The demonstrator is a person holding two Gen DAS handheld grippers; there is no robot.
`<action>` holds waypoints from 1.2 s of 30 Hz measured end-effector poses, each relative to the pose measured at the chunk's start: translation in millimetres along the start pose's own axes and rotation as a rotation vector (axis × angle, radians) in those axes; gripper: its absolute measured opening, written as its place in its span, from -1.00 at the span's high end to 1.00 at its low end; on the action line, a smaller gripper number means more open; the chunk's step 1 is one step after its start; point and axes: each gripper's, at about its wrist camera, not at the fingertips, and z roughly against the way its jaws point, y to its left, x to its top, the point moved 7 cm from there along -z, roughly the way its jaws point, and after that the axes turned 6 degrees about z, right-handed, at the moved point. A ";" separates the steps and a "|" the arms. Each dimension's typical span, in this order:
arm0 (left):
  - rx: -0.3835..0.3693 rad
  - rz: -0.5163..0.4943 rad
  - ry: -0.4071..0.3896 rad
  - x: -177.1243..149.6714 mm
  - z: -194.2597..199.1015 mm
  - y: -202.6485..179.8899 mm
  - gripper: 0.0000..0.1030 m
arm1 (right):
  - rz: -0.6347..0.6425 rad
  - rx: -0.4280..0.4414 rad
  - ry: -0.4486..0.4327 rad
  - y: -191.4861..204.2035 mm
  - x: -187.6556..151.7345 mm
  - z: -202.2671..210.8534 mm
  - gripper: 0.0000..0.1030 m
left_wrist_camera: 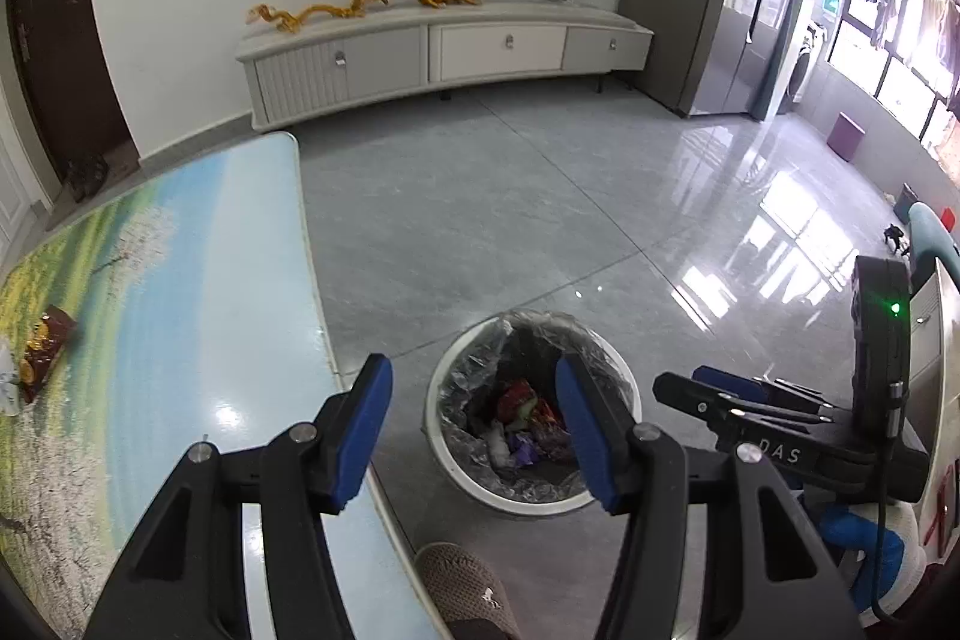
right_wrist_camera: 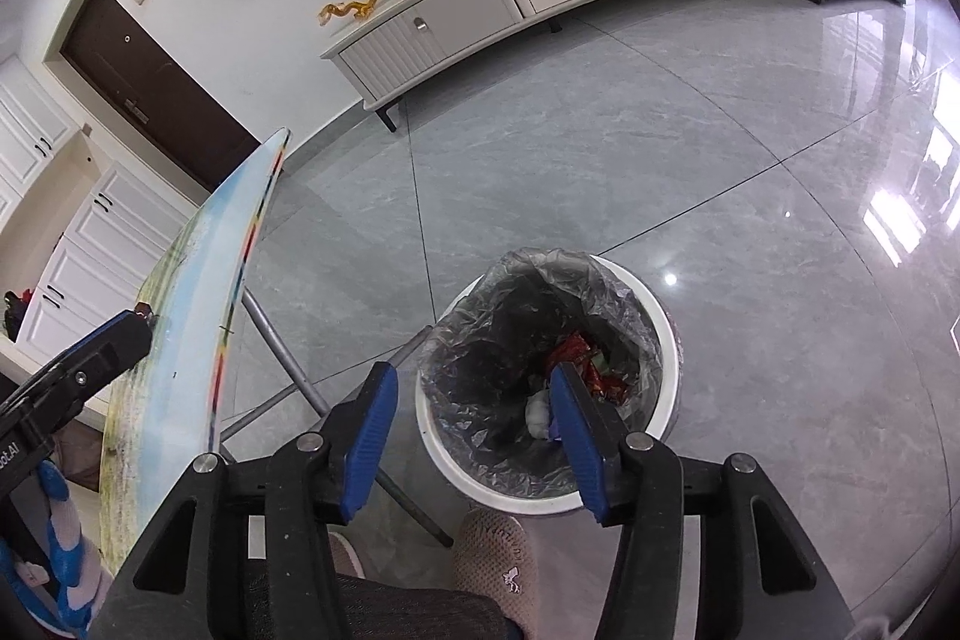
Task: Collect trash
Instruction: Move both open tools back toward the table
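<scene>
A white trash bin [left_wrist_camera: 624, 382] with a clear liner stands on the floor beside the table; it also shows in the right wrist view [right_wrist_camera: 666, 334]. Several wrappers [left_wrist_camera: 528, 418] lie inside it, also seen from the right wrist [right_wrist_camera: 579, 361]. My left gripper [left_wrist_camera: 474, 430] is open and empty, above the table edge and bin. My right gripper [right_wrist_camera: 474, 436] is open and empty above the bin; it shows in the left wrist view [left_wrist_camera: 720, 388]. A brown snack wrapper [left_wrist_camera: 45, 349] and white crumpled trash [left_wrist_camera: 6, 376] lie on the table's far left.
The table [left_wrist_camera: 180, 280] has a landscape-print top, with folding legs [right_wrist_camera: 282, 346] beneath. A slippered foot [right_wrist_camera: 504, 562] is by the bin. A TV cabinet [left_wrist_camera: 444, 52] stands along the far wall across grey floor tiles [left_wrist_camera: 510, 220].
</scene>
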 end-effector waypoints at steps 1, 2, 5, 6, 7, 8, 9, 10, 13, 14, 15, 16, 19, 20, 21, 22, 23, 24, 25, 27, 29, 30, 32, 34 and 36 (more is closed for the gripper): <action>0.009 -0.002 -0.016 -0.1 5.3 0.5 -0.07 | 0.003 -0.001 0.001 2.8 -0.7 0.7 0.01; 0.017 -0.004 -0.031 -0.4 8.9 -0.2 -0.07 | 0.005 -0.002 0.001 4.8 -1.2 1.4 0.01; 0.035 -0.010 -0.084 -1.1 24.3 -0.5 -0.07 | 0.018 0.004 -0.005 13.2 -2.2 6.6 0.01; 0.039 -0.008 -0.100 -1.8 29.8 0.4 -0.07 | 0.023 0.005 -0.008 15.7 -2.3 8.6 0.01; 0.042 -0.006 -0.111 -3.1 33.3 1.3 -0.07 | 0.028 0.006 -0.013 18.4 -2.1 11.1 0.01; 0.052 -0.003 -0.127 -4.3 39.0 4.1 -0.07 | 0.032 0.007 -0.019 21.2 -1.9 13.8 0.00; 0.061 -0.003 -0.136 -4.6 42.4 6.4 -0.07 | 0.033 0.009 -0.024 23.1 -1.7 16.2 0.00; 0.068 -0.003 -0.141 -4.8 44.9 8.3 -0.07 | 0.034 0.013 -0.031 25.8 -0.9 18.4 0.00; 0.089 -0.001 -0.150 -9.4 54.7 19.1 -0.07 | 0.040 0.023 -0.043 33.9 1.3 21.8 -0.01; 0.096 0.000 -0.152 -10.5 57.4 22.3 -0.07 | 0.045 0.027 -0.045 37.0 1.8 22.4 -0.01; 0.102 0.004 -0.151 -11.8 59.4 25.6 -0.07 | 0.051 0.031 -0.046 41.4 2.4 22.7 -0.01; 0.108 0.010 -0.148 -13.8 61.1 29.9 -0.07 | 0.063 0.037 -0.048 47.8 3.2 22.9 -0.01; 0.123 0.028 -0.148 -17.6 64.3 44.1 -0.07 | 0.098 0.048 -0.050 64.8 5.3 21.6 -0.01; 0.128 0.033 -0.146 -18.7 64.8 49.6 -0.07 | 0.115 0.053 -0.051 72.5 6.2 20.9 -0.01; 0.130 0.038 -0.143 -19.4 65.1 53.5 -0.07 | 0.129 0.056 -0.050 78.1 6.4 20.3 -0.01; 0.133 0.044 -0.140 -20.5 65.2 58.1 -0.07 | 0.149 0.059 -0.048 86.6 7.4 18.9 -0.01; 0.136 0.049 -0.139 -21.7 65.5 61.8 -0.07 | 0.162 0.061 -0.048 92.2 7.5 18.3 -0.01; 0.139 0.054 -0.137 -23.2 65.6 66.5 -0.07 | 0.177 0.065 -0.048 98.3 7.8 17.2 -0.01; 0.140 0.060 -0.134 -24.4 65.4 71.0 -0.07 | 0.197 0.069 -0.047 106.3 8.7 15.5 -0.01; 0.145 0.075 -0.128 -26.8 64.2 82.6 -0.07 | 0.221 0.074 -0.045 118.1 10.1 12.3 -0.01; 0.152 0.091 -0.118 -30.5 62.3 96.2 -0.07 | 0.245 0.087 -0.038 131.2 12.1 6.7 -0.01; 0.153 0.100 -0.110 -32.7 60.9 103.4 -0.07 | 0.258 0.092 -0.033 138.8 13.3 2.8 -0.01; 0.160 0.123 -0.089 -38.6 57.0 120.3 -0.07 | 0.278 0.102 -0.022 150.0 14.0 -4.8 -0.01; 0.173 0.149 -0.073 -44.6 54.1 140.0 -0.07 | 0.300 0.114 -0.005 163.0 14.4 -14.2 -0.01; 0.193 0.183 -0.060 -50.1 52.8 166.3 -0.07 | 0.329 0.125 0.017 178.0 13.6 -26.4 -0.01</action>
